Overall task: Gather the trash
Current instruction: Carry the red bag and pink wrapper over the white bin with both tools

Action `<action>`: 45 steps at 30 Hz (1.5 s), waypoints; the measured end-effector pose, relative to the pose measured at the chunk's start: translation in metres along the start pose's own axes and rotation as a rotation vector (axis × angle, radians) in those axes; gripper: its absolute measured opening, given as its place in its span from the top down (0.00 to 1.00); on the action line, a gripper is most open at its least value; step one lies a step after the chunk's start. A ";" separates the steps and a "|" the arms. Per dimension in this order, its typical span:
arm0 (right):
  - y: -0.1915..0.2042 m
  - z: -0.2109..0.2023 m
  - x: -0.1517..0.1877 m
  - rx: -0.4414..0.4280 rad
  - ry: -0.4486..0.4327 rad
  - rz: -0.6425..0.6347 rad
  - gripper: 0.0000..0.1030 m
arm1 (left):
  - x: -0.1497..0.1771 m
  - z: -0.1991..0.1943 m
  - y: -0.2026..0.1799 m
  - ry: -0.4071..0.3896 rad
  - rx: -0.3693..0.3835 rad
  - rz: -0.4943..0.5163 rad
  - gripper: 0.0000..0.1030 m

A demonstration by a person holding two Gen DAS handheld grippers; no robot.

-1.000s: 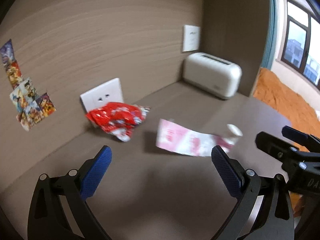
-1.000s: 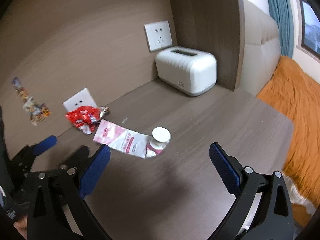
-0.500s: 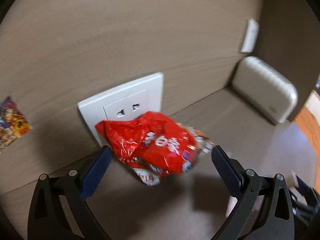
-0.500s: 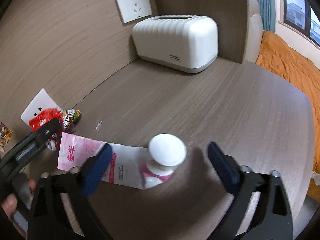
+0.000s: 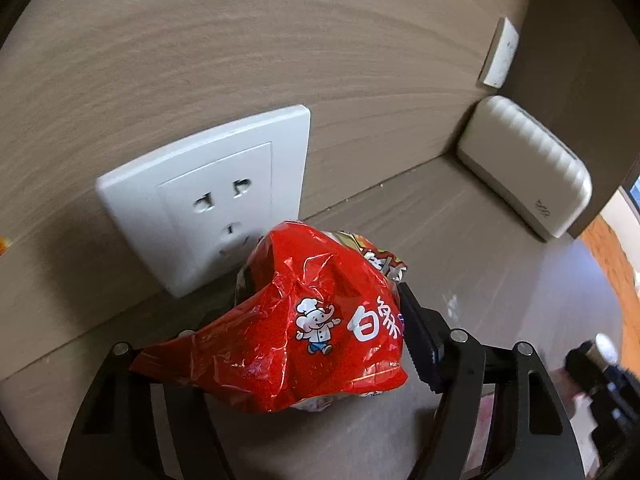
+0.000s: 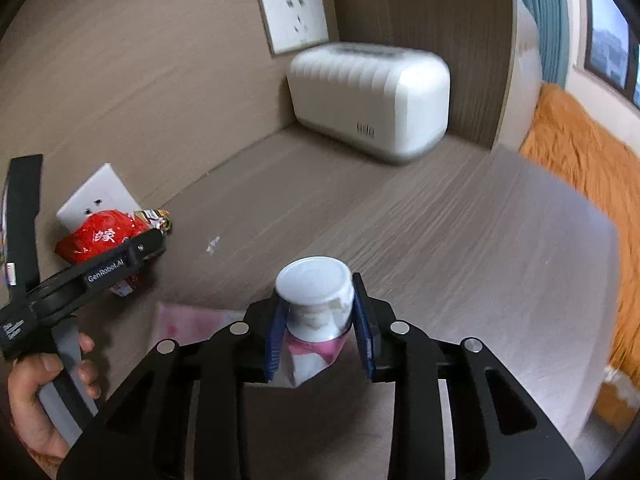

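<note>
My left gripper [image 5: 324,344] was closing, jaws narrowed around the crumpled red snack wrapper [image 5: 304,328], which sat on the wood-grain desk [image 5: 500,248] just in front of the lower wall socket [image 5: 208,200]; right pad looked pressed into the foil, left pad was hidden behind it. My right gripper [image 6: 320,332] was closing too, blue pads clamped on the neck of the pink-and-white pouch [image 6: 312,320] under its white cap [image 6: 314,280], out on the open desk. White toaster [image 6: 372,100] sat in the back corner.
</note>
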State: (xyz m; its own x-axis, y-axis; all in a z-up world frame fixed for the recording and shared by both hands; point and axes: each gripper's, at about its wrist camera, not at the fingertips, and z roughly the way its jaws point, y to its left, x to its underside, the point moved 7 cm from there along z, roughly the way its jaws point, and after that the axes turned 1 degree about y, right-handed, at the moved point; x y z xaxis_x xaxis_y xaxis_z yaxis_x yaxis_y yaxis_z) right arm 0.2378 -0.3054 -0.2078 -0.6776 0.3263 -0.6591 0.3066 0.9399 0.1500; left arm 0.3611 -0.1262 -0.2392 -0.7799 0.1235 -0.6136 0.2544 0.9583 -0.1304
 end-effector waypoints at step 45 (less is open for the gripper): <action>-0.310 -0.245 0.191 0.458 -0.045 0.211 0.70 | 0.284 -0.155 -0.376 0.207 0.406 0.722 0.32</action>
State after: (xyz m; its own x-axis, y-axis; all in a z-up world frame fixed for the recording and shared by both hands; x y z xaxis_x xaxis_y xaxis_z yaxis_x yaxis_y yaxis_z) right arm -0.1501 -0.5096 -0.1997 -0.5428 0.4903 -0.6819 0.7023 0.7103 -0.0483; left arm -0.0448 -0.4112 -0.2437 -0.4263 0.7512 -0.5039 0.8840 0.4642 -0.0558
